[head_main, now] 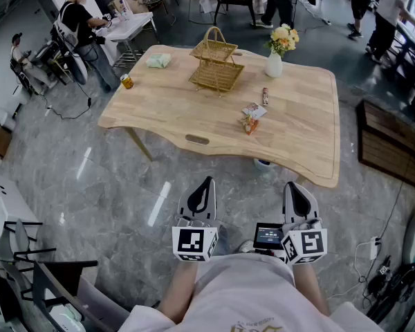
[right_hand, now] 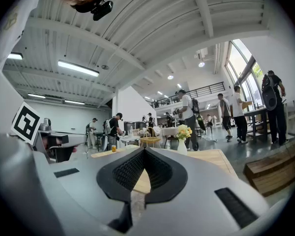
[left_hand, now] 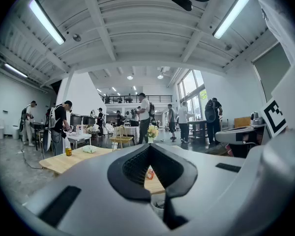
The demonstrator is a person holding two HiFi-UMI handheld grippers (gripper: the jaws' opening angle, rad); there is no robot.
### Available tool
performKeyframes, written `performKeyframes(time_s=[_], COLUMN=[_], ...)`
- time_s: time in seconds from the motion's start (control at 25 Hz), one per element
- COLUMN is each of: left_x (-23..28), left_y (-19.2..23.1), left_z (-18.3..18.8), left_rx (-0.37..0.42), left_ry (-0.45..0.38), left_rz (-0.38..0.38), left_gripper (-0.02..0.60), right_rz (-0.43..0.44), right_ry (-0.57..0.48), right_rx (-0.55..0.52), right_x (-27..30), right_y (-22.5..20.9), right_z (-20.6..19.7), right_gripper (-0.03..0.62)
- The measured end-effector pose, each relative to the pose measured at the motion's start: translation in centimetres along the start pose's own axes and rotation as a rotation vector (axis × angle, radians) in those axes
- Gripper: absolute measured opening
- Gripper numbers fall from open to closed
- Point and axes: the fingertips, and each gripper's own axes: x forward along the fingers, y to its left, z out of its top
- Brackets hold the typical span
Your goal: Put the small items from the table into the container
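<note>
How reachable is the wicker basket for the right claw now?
Probably not yet. The right claw sits shut near the person's body, floor separates it from the table, and the wicker basket stands toward the far edge. Nothing blocks the way; stepping forward looks needed.

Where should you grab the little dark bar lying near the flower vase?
Probably at its middle, from above. The dark bar lies flat on the table, long and thin, so jaws closing across its narrow width should hold it. The vase stands apart from it.
</note>
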Motion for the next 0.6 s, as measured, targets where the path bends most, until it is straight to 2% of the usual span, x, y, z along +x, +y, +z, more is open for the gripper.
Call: performKeyframes(time_s=[0.2, 0.6], left_x=[0.1, 0.5], left_y=[-0.2, -1.9], left_z=[0.4, 0.8], left_rx=[-0.005, -0.004], left_ry=[-0.012, -0.027], left_rz=[0.007, -0.005], left_gripper=[-0.006, -0.006], right_rz=[0.019, -0.029], right_ry=[-0.025, -0.026], right_rx=[0.003, 0.025], right_x=[-0.4, -1.0], right_y=[-0.3, -2.9], right_z=[0.5, 0.4], right_gripper=[0.018, 0.018])
